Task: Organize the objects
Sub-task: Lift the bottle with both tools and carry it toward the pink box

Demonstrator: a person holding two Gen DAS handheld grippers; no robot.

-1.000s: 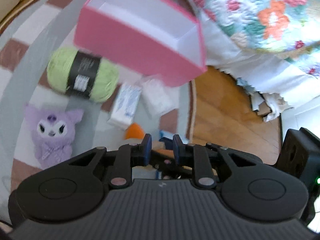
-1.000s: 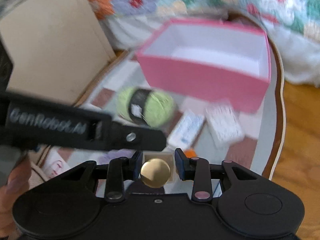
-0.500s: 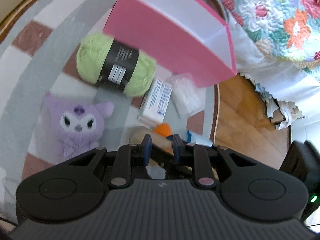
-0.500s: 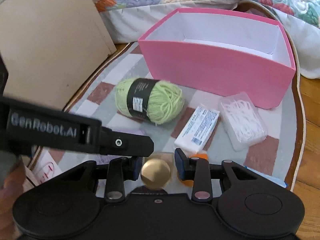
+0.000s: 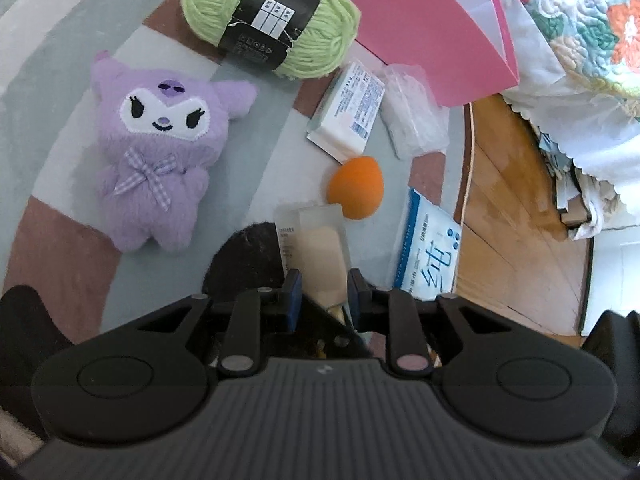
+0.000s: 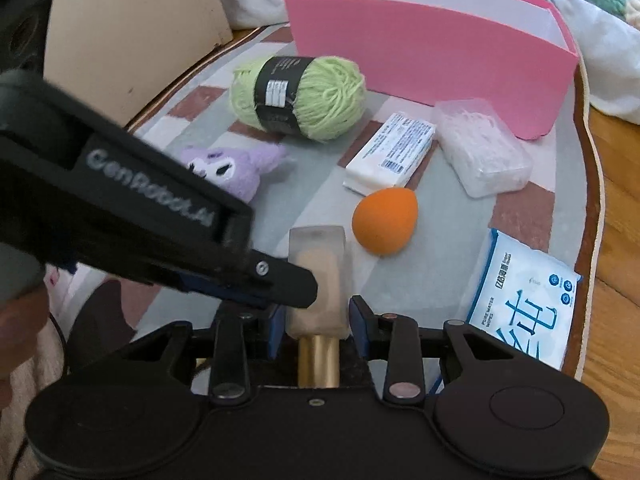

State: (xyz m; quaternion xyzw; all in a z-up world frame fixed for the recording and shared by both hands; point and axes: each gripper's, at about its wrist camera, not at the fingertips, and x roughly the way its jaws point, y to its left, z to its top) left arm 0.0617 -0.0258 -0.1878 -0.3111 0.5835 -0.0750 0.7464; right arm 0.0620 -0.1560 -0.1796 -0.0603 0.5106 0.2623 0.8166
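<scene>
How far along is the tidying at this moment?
Little looks done: what shows of the pink box is bare. In hand: the right gripper holds a frosted gold-capped bottle low over the rug. Left: green yarn, purple plush, orange sponge, wipes pack.

An open pink rectangular cardboard box [image 6: 428, 60] with a white interior stands at the far edge of a checked rug [image 5: 248, 152]. Before it lie a light-green yarn skein [image 5: 272, 16] banded in black, a purple plush toy [image 5: 160, 152] face-up, a white wrapped packet [image 5: 348, 112], a clear plastic case [image 6: 480, 148], an orange egg-shaped sponge [image 6: 384, 220], a blue-and-white wipes pack [image 6: 524, 300] and a frosted gold-capped bottle [image 6: 318, 280].
</scene>
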